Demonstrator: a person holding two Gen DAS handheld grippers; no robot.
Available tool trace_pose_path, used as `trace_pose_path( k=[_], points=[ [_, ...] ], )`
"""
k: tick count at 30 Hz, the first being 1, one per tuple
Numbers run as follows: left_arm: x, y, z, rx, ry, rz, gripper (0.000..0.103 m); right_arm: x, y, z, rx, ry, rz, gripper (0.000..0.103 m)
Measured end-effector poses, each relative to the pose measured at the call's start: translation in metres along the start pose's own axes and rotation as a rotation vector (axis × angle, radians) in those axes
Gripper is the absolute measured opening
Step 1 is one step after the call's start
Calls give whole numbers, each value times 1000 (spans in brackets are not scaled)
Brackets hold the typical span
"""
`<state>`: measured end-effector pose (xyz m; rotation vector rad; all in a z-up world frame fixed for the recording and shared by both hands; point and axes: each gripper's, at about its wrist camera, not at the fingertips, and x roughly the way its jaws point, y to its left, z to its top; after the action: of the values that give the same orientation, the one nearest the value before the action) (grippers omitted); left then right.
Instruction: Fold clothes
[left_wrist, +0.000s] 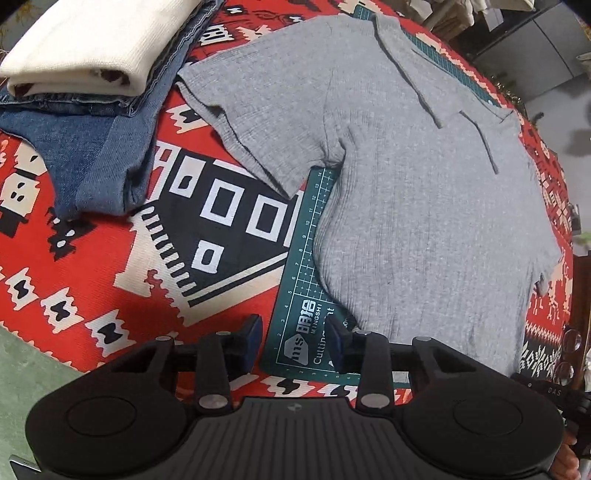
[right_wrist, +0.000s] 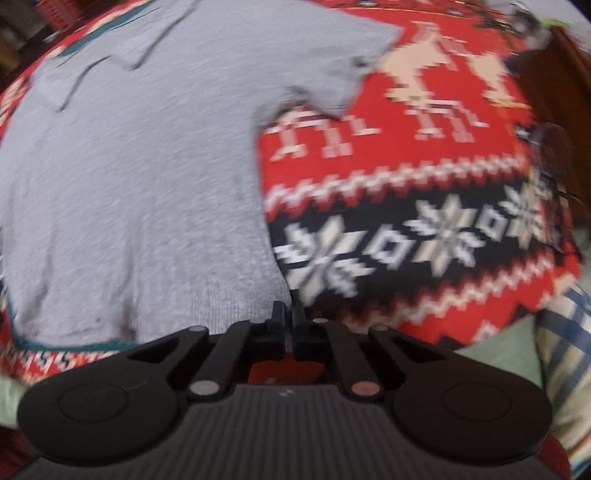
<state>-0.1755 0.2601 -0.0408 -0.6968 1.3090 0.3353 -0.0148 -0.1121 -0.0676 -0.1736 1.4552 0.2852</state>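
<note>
A grey short-sleeved collared shirt lies spread flat, front up, on a green cutting mat, with the collar at the far end. My left gripper is open and hovers over the mat's near corner, just left of the shirt's bottom hem, with nothing between its fingers. In the blurred right wrist view the same shirt fills the left half. My right gripper is shut there, and the shirt's bottom right hem corner runs into its fingertips.
A folded cream garment sits on folded blue jeans at the far left. A red, black and white patterned blanket covers the table. A plaid sleeve shows at the right edge, with dark wooden furniture beyond the blanket.
</note>
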Motion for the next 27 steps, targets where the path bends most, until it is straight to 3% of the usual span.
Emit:
trace_pose_path(
  k=[5, 10, 13, 15, 17, 22, 27],
  points=[
    [-4, 6, 3, -18, -13, -7, 36, -3, -7, 2, 57, -10, -49, 3],
    [-4, 10, 6, -43, -24, -15, 36, -12, 1, -2, 22, -57, -77, 5],
    [-6, 15, 6, -61, -30, -17, 36, -26, 1, -4, 20, -100, -24, 24],
    [-7, 19, 7, -76, -30, -23, 36, -39, 3, -6, 22, -143, 8, 26],
    [-7, 20, 8, -86, -25, -37, 36, -52, 16, -11, 1, -187, 13, 26],
    [-8, 22, 8, -97, -23, -62, 36, -71, 87, -19, -144, -193, 150, 23],
    [-9, 38, 8, -178, -25, -78, 36, -73, 164, -31, -288, -186, 250, 17]
  ],
)
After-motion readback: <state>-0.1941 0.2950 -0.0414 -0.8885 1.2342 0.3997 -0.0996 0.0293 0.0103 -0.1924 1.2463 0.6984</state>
